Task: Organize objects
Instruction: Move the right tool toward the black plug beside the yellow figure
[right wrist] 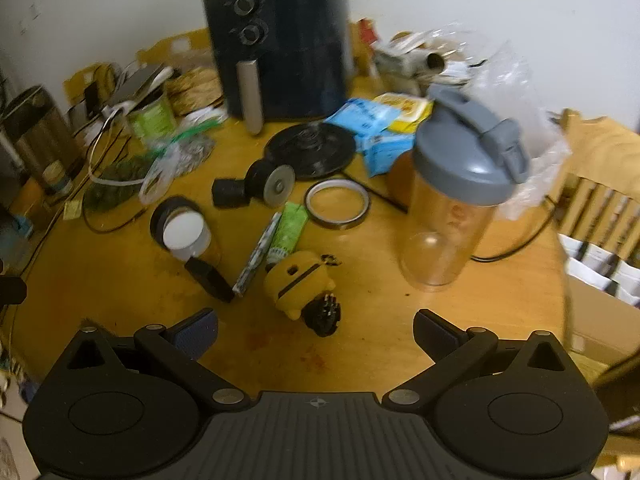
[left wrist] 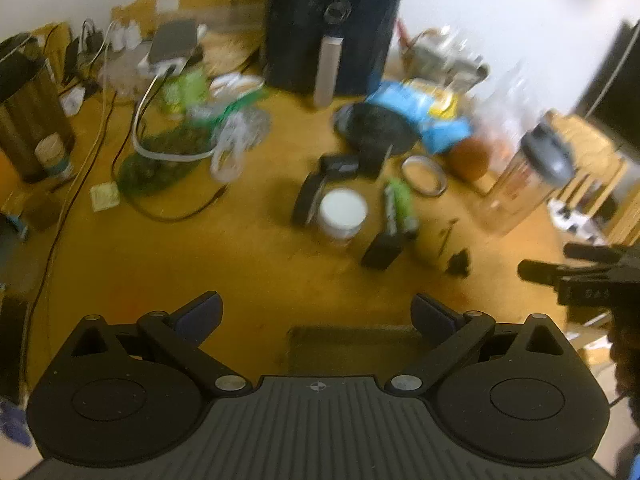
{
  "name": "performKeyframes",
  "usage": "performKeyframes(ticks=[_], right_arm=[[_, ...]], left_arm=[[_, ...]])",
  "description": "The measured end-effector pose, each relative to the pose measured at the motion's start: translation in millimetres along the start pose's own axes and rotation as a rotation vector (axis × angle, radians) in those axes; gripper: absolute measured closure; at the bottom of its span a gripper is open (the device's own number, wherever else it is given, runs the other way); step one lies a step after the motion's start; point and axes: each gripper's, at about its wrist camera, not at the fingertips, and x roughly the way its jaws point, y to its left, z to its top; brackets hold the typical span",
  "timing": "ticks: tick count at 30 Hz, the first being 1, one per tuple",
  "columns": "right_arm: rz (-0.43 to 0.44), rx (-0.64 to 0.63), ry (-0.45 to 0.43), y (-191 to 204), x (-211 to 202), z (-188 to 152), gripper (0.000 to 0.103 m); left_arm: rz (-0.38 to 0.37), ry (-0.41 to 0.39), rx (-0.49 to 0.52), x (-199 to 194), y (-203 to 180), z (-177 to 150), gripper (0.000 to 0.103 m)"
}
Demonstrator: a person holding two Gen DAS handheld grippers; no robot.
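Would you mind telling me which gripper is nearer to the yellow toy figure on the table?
Right. The right gripper, open, sits just short of the yellow toy figure, which lies nearly between its fingers. The left gripper, also open, is further back, with the toy ahead to its right.

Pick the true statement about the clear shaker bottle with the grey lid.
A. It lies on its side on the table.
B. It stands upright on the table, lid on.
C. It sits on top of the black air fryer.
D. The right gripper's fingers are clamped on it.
B: the shaker bottle stands upright on the wooden table with its grey lid on, apart from the right gripper, whose fingers are spread with nothing between them.
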Motion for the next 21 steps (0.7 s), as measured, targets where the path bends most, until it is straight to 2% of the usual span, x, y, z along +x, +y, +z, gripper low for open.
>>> performKeyframes(ticks=[9, 11, 13, 21], right_arm=[[0.059, -0.057, 0.050, -9, 54, -4, 0.002], [0.058, -0.077, 0.057, -10, 64, -4, 0.011], [0.058, -0.102, 0.063, -11, 75, -5, 0.011], [0.067, -0.171, 0.092, -8, 110, -8, 0.023]], left_arm=[[0.048, 0.005, -0.110, -1, 13, -3, 0.001], [0.055, 0.002, -0.134, -2, 15, -3, 0.001], [0.060, 0.002, -0.154, -1, 17, -3, 0.001], [0.069, -0.004, -0.206, -2, 18, -5, 0.001]])
